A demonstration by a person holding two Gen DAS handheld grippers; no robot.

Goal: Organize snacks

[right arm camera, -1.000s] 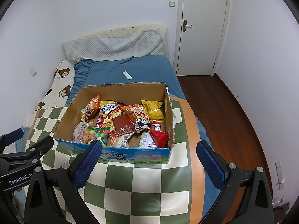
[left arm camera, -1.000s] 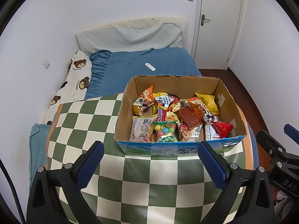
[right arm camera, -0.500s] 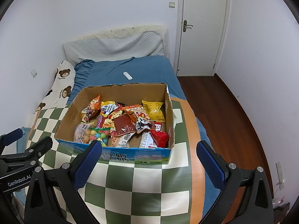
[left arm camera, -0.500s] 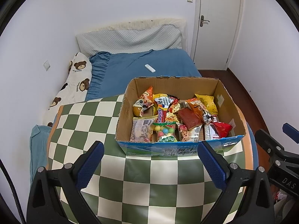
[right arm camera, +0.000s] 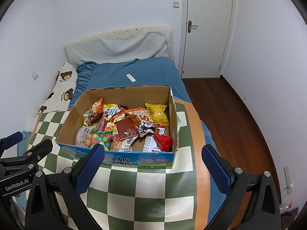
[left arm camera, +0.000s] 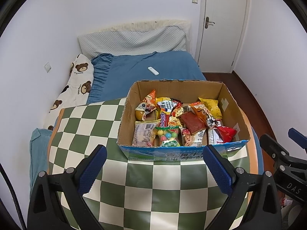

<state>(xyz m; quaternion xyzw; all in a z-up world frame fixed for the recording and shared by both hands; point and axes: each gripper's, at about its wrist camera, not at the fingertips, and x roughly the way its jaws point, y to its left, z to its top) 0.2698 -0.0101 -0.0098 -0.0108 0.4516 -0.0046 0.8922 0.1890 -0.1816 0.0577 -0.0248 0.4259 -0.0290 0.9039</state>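
**Snacks all piled in one cardboard box, nothing gripped**

Snacks [left arm camera: 178, 120] are heaped inside an open cardboard box [left arm camera: 228, 99], which is sat on a green-and-white checkered surface [left arm camera: 134, 187] at the foot of a bed [left arm camera: 145, 72]. A bag of coloured candy balls [left arm camera: 167, 135] is seen against the box's near wall, with a red packet [left arm camera: 225, 133] in the near right corner and a yellow packet [left arm camera: 210, 105] toward the back right. A flat dark-red packet [right arm camera: 126, 127] is laid on top in the middle.

The left gripper [left arm camera: 154, 167] is held short of the box, fingers [left arm camera: 92, 169] spread wide apart, nothing between them. Same deal for the right gripper [right arm camera: 153, 167]: fingers [right arm camera: 215, 169] wide apart, hovering just before the near wall. A white remote [right arm camera: 131, 77] is left lying on the blue sheet, well apart from the box. A teddy-bear print blanket [left arm camera: 76, 88] is bunched along the wall.
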